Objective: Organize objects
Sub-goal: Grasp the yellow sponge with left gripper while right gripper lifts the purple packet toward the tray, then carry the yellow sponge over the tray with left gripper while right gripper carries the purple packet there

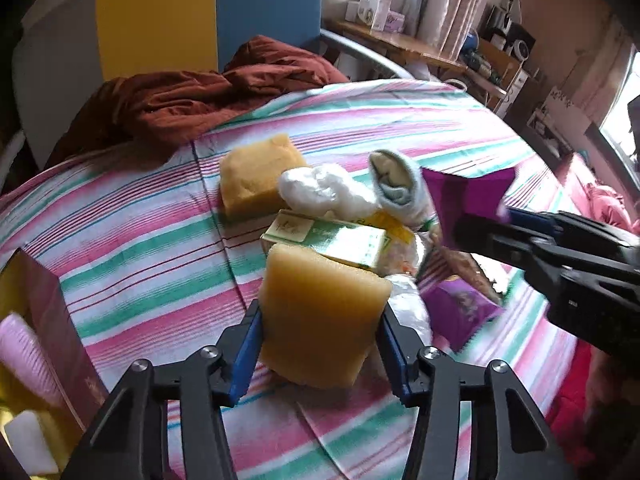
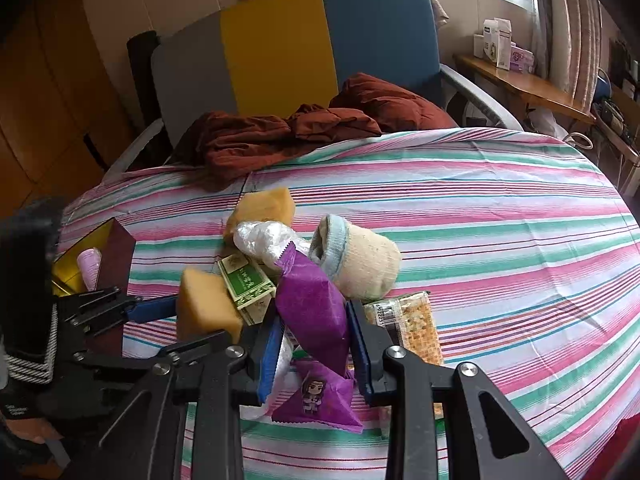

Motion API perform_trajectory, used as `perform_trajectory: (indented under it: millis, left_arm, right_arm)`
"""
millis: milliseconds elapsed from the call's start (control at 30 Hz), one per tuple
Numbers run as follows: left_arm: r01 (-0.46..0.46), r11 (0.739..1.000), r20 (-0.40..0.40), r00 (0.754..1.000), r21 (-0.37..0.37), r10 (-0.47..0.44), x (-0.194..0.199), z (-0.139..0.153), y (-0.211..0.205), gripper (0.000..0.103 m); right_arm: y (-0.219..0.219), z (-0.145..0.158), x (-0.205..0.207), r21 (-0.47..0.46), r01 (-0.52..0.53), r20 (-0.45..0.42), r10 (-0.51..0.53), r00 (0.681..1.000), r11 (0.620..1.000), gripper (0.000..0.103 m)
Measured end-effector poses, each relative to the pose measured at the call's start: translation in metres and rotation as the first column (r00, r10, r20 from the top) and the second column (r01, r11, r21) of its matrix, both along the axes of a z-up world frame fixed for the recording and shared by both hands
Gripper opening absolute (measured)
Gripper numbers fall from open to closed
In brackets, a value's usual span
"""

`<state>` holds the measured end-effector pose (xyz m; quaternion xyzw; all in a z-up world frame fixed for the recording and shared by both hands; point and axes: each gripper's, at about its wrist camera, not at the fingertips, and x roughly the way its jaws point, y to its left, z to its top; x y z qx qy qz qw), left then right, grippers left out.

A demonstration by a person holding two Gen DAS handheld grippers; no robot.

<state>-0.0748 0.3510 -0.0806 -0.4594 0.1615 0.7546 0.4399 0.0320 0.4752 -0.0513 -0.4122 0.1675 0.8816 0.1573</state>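
the left gripper (image 1: 320,344) is clamped on a yellow sponge (image 1: 320,316), its blue pads pressed against the two side faces, and the sponge is held above the striped sheet (image 1: 140,248). the right gripper (image 2: 312,344) is closed on a purple packet (image 2: 316,312), which stands up between its jaws over the heap.

the sponge looks light and soft; it will give under the pads, so a grip across the middle of its broad sides, as now, should keep it from twisting. squeezing harder would likely only dent it. the purple packet is thin foil or film, probably slick and crinkly, with loose contents; held by its body it may slide, so the crimped end seam seems the safer hold.

the rest of the heap lies on the sheet: a second sponge (image 1: 256,180) farther back, a green box (image 1: 332,240) that is stiff and easy to pinch across its narrow sides, a rolled sock (image 2: 356,260) that is soft and will squash, a white plastic wad (image 1: 320,188), a second purple packet (image 2: 320,396) and a cracker pack (image 2: 416,328), brittle inside. a dark red box (image 1: 52,320), open, sits at the left and looks like the place for them.
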Motion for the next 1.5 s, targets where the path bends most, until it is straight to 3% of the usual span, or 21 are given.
perform_trajectory:
  millis: [200, 567, 767, 1100, 1367, 1500]
  left_arm:
    - [-0.043, 0.996, 0.030, 0.999, 0.073, 0.041, 0.013, 0.026, -0.035, 0.055]
    - [-0.184, 0.965, -0.064, 0.978, 0.190, 0.199, 0.016, 0.083, -0.143, 0.056]
    - [-0.316, 0.927, -0.084, 0.937, 0.202, 0.338, -0.001, 0.089, -0.216, 0.056]
    - [-0.550, 0.815, -0.067, 0.820, 0.184, 0.568, -0.035, 0.069, -0.325, 0.057]
    - [-0.617, 0.770, -0.042, 0.775, 0.163, 0.630, -0.049, 0.048, -0.359, 0.057]
    - [-0.636, 0.757, -0.023, 0.763, 0.146, 0.646, -0.053, 0.038, -0.370, 0.061]
  right_arm:
    - [-0.007, 0.007, 0.001, -0.009, -0.046, -0.049, 0.045, 0.998, 0.999, 0.031]
    - [-0.040, 0.025, -0.002, 0.010, -0.139, -0.095, 0.139, 0.986, 0.990, 0.031]
    - [-0.093, 0.043, -0.017, 0.006, -0.241, -0.129, 0.240, 0.962, 0.971, 0.031]
    - [-0.203, 0.054, -0.079, -0.022, -0.455, -0.123, 0.449, 0.885, 0.890, 0.031]
    - [-0.259, 0.052, -0.106, -0.030, -0.528, -0.096, 0.523, 0.847, 0.849, 0.031]
    - [-0.267, 0.050, -0.121, -0.015, -0.515, -0.075, 0.513, 0.855, 0.857, 0.032]
